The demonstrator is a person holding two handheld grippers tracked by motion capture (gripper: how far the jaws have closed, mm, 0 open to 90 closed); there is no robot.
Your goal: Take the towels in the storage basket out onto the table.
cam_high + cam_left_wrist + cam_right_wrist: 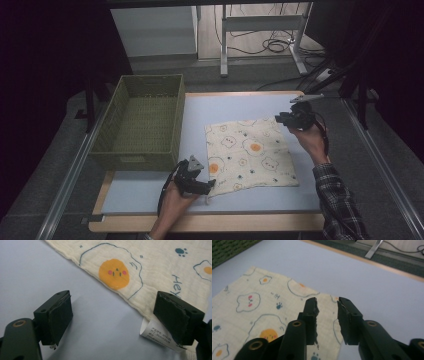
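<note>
A cream cloth [250, 153] printed with fried eggs and little faces lies flat on the pale blue table top [150, 192]. My left gripper [207, 186] sits at the cloth's near left corner, open wide; in the left gripper view [113, 322] its jaws straddle the cloth's edge [120, 267] and a white care label [156, 333]. My right gripper [282, 118] hovers over the far right corner of the cloth. In the right gripper view [328, 312] its jaws stand a narrow gap apart above the cloth [257, 315], holding nothing.
A green woven basket [141, 120] stands at the table's left, close to the cloth's left edge. Beyond the table's far edge are a white cabinet [152, 30], metal desk legs [224, 45] and cables [275, 45] on the floor.
</note>
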